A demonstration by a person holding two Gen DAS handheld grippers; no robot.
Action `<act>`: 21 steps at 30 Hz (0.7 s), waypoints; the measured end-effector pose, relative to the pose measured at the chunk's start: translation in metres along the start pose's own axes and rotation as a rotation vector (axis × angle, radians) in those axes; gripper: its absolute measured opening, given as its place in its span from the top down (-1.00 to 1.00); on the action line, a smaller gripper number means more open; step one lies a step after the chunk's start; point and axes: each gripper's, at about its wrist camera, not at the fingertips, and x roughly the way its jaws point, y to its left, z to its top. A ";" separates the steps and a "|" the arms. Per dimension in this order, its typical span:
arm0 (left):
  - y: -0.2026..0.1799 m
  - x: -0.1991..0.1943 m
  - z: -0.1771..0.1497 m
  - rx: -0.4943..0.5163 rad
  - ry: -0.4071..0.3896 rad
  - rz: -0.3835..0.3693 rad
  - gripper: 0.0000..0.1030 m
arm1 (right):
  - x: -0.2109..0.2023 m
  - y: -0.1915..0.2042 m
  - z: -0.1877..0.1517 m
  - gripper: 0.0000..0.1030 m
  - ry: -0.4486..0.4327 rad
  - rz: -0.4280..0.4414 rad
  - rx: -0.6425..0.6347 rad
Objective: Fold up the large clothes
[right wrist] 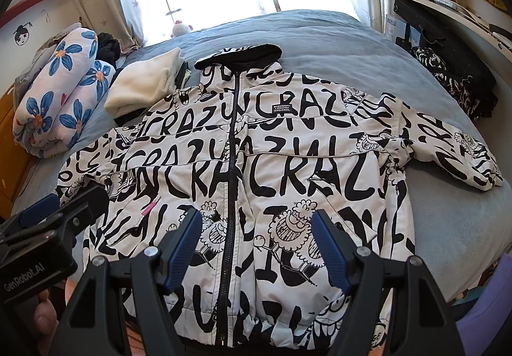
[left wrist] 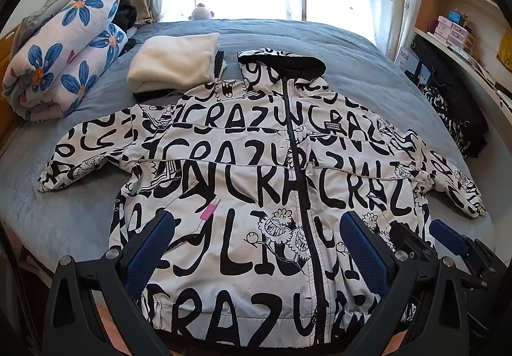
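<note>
White-and-black jacket (left wrist: 256, 170) lies flat, zipped, on grey bed (left wrist: 352, 45). Left gripper (left wrist: 259, 247) and right gripper (right wrist: 257, 244) hover at six o'clock, jaws wide, empty.

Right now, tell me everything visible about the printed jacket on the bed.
The jacket is white, smooth-looking fabric covered in black lettering and cartoon figures. It lies flat, front up, on the blue bedspread, black zipper closed, sleeves spread, dark-lined hood away from the cameras. A small pink tag shows. A folded cream fleece touches one shoulder. Neither gripper holds it.

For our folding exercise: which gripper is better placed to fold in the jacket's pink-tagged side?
Left, probably: the left gripper hangs open beside the pink tag; the right gripper sits across the jacket's zipper.
</note>
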 end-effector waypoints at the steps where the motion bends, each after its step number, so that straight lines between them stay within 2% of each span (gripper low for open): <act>1: 0.000 0.000 0.000 0.001 -0.003 0.000 -0.99 | 0.000 0.000 0.000 -0.38 -0.001 -0.001 0.000; 12: -0.009 0.004 0.007 0.025 -0.004 0.030 -0.99 | 0.001 -0.003 0.000 -0.38 -0.009 0.000 -0.002; 18: -0.021 0.006 0.018 0.050 -0.004 0.014 -0.99 | -0.009 -0.015 0.019 -0.38 -0.003 0.030 0.021; 21: -0.034 0.005 0.024 0.099 -0.025 0.038 -0.99 | -0.012 -0.021 0.026 -0.38 -0.009 0.026 0.026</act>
